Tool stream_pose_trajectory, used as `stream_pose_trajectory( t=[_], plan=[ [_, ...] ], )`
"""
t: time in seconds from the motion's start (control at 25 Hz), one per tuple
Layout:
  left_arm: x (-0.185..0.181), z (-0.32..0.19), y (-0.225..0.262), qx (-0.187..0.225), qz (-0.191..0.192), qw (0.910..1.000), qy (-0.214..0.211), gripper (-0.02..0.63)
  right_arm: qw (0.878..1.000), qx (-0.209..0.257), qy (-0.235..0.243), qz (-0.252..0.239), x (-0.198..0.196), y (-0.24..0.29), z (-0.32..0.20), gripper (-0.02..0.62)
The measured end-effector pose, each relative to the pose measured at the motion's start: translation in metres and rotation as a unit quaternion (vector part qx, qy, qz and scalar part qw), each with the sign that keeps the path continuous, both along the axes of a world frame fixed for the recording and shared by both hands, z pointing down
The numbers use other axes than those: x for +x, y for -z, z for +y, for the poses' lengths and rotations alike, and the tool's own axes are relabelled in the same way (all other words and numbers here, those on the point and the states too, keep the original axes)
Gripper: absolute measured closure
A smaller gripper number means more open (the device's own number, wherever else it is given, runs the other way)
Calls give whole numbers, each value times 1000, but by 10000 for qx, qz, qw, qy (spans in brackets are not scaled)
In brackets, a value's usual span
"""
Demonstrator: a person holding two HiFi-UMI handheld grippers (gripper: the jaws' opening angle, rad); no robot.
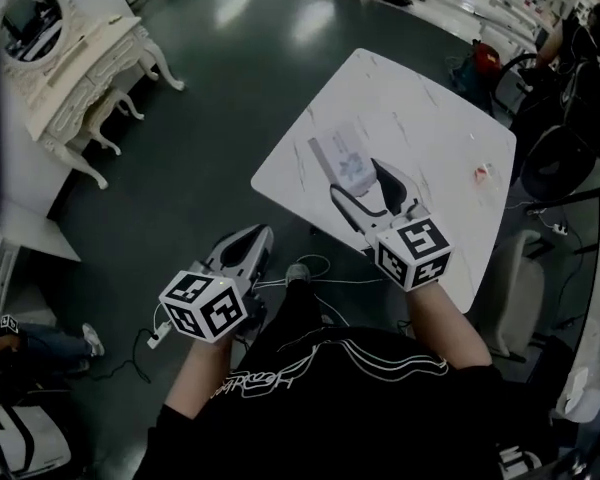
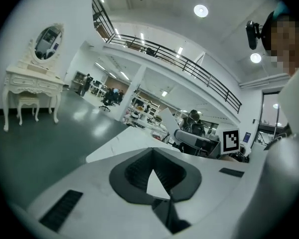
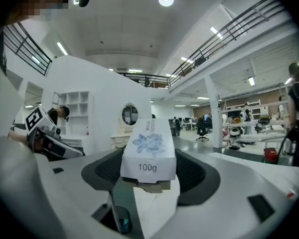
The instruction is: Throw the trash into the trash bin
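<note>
A white carton (image 1: 342, 160) printed with a blue flower and "100g" is clamped between the jaws of my right gripper (image 1: 355, 176), held just above the white table (image 1: 420, 108). In the right gripper view the carton (image 3: 148, 151) fills the gap between the dark pads and points away from me. My left gripper (image 1: 257, 234) hangs over the dark floor just off the table's near corner; its jaws meet at the tips with nothing between them. A small red and white scrap (image 1: 482, 173) lies near the table's right edge. No trash bin shows in any view.
A cream dressing table with an oval mirror (image 1: 75, 63) stands at far left. Black office chairs (image 1: 560, 158) and a red bag (image 1: 485, 58) crowd the right side. White cables (image 1: 320, 268) trail on the floor by the person's feet.
</note>
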State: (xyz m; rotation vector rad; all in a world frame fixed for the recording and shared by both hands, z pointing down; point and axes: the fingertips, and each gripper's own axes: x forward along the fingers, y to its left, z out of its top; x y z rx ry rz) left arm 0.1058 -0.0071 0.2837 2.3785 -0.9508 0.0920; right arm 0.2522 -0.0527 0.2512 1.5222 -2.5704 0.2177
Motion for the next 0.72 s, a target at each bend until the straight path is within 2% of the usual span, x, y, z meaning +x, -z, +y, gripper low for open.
stream_pose_trajectory(
  t=[0.2,0.4,0.72],
  plan=[
    [-61,13,-1,-43,-61,9969,787,601,9974,-13,725,-37,-66,-3,-10,256],
    [-132,19,-20,-319,45,9861,1628,601,9889,-192,1472,11,-149,-18,-28,256],
    [-228,12,-63,-769,195,9704,2282,601,9707,-727,2285,144,-271,-67,-48,256]
  ],
)
